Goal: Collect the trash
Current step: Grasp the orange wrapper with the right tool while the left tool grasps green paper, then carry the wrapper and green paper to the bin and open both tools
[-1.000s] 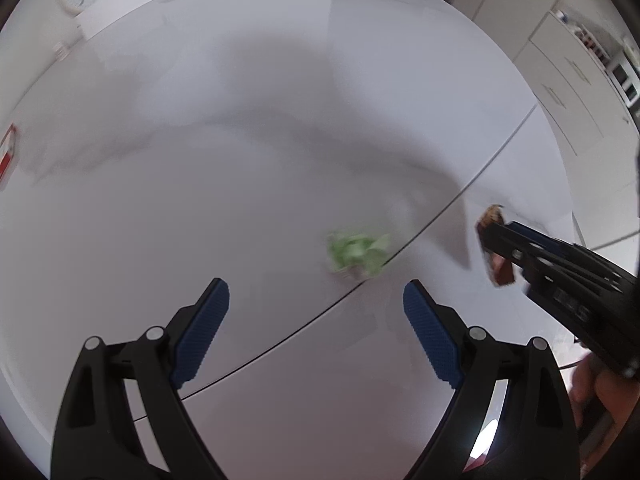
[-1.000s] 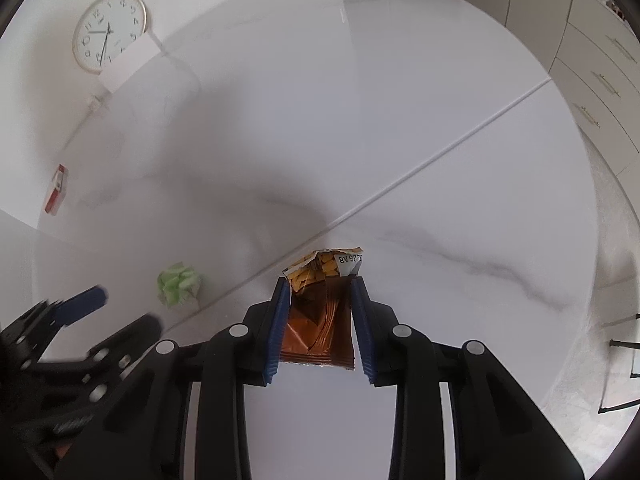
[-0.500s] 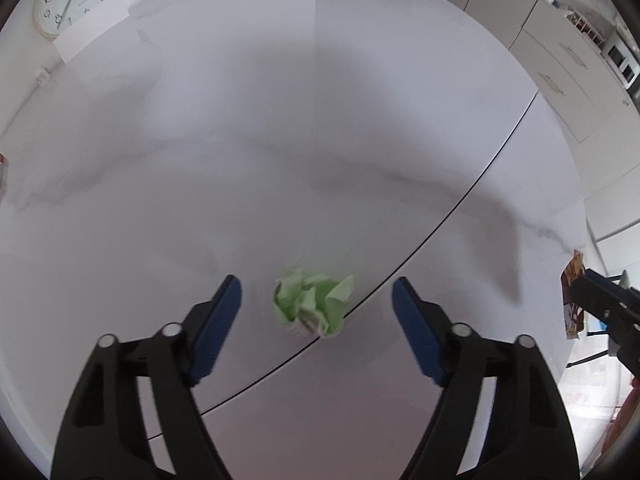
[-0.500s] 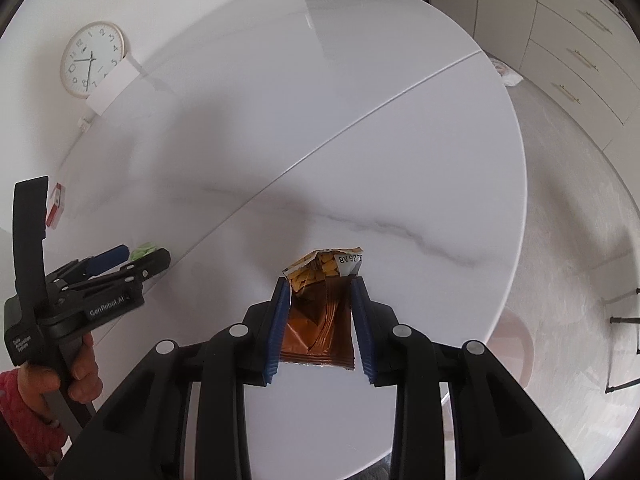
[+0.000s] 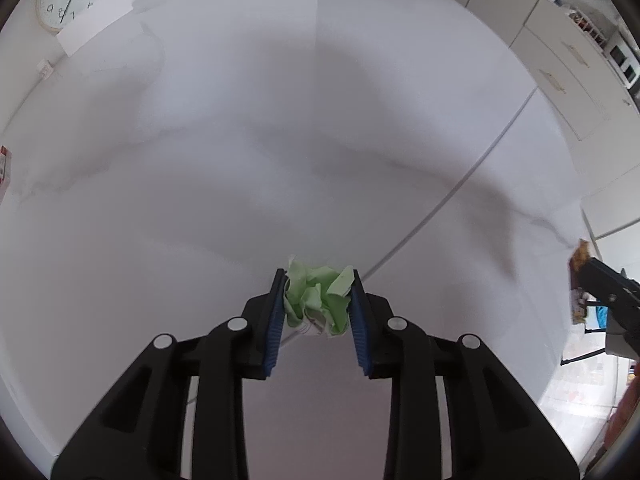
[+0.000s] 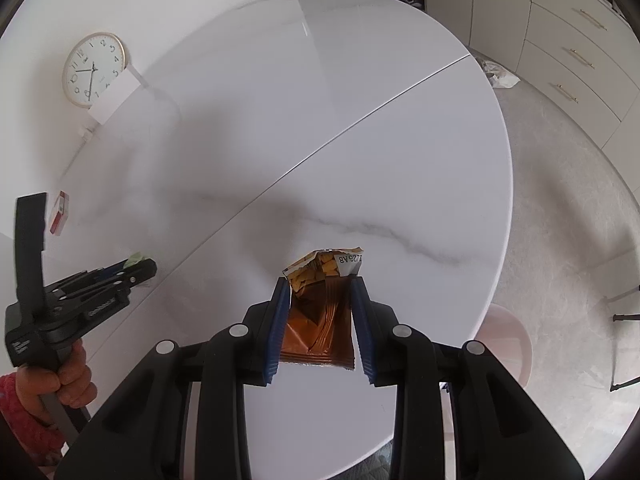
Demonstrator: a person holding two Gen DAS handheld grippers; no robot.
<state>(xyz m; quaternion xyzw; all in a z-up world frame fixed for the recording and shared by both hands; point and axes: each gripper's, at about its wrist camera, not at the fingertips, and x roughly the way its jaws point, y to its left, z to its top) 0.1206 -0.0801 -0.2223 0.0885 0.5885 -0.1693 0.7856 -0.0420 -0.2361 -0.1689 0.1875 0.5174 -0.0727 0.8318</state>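
My left gripper (image 5: 318,292) is shut on a crumpled green paper ball (image 5: 318,298) that sits on the white marble table (image 5: 280,140) by its seam. My right gripper (image 6: 320,300) is shut on a brown and orange snack wrapper (image 6: 320,320) and holds it above the table's near right part. In the right wrist view the left gripper (image 6: 132,270) shows at the left edge with a bit of green paper (image 6: 135,257) at its tip. In the left wrist view the wrapper (image 5: 578,280) shows at the far right edge.
A red and white small box (image 6: 59,212) lies at the table's far left. A clock (image 6: 93,69) leans on the wall behind a white card. A pink stool (image 6: 508,340) stands at the table's right edge. Drawers (image 6: 576,52) and a plastic scrap (image 6: 500,76) are beyond on the floor side.
My left gripper moved forward over the green paper ball and closed on it. My right gripper carried the wrapper away to the right.
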